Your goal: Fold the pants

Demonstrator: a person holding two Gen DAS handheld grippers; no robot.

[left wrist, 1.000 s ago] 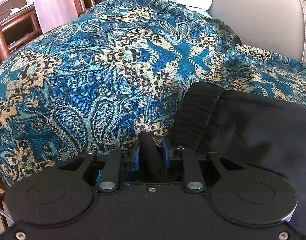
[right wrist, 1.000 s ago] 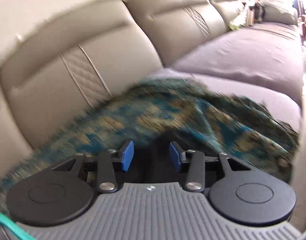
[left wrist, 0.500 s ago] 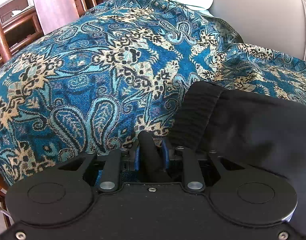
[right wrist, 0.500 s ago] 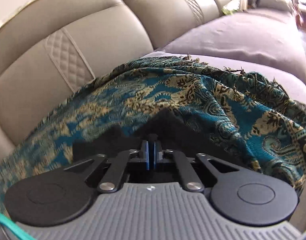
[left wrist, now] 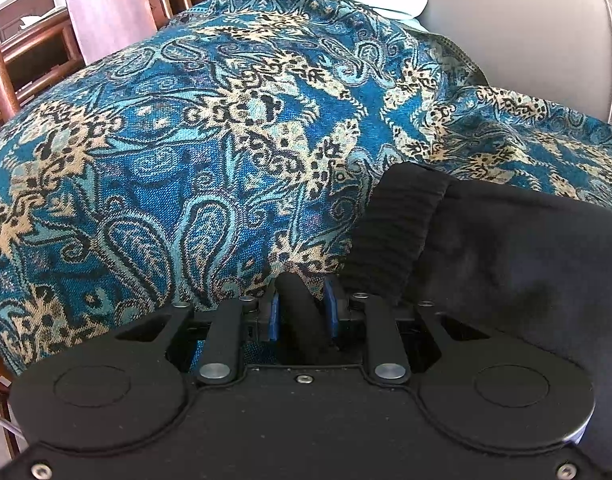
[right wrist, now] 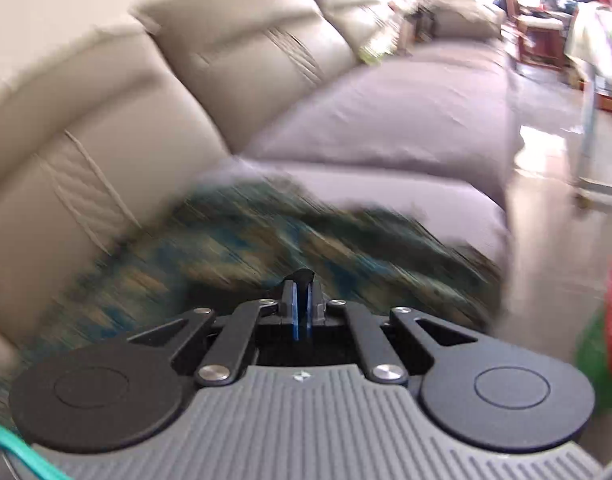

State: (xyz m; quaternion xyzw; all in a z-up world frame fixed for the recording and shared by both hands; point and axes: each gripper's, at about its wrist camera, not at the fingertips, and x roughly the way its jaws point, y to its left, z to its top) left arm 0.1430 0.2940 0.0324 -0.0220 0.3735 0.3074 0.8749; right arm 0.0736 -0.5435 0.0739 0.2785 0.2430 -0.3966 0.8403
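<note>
My left gripper (left wrist: 301, 312) pinches a roll of the black pants (left wrist: 506, 256), which lie on the paisley throw (left wrist: 209, 128) toward the sofa's front edge. My right gripper (right wrist: 301, 304) is nearly closed on a dark scrap, probably the pants; blur hides the rest. I should lift both ends evenly. Beige sofa (right wrist: 117, 92) behind, wooden chair (left wrist: 21, 52) left.
</note>
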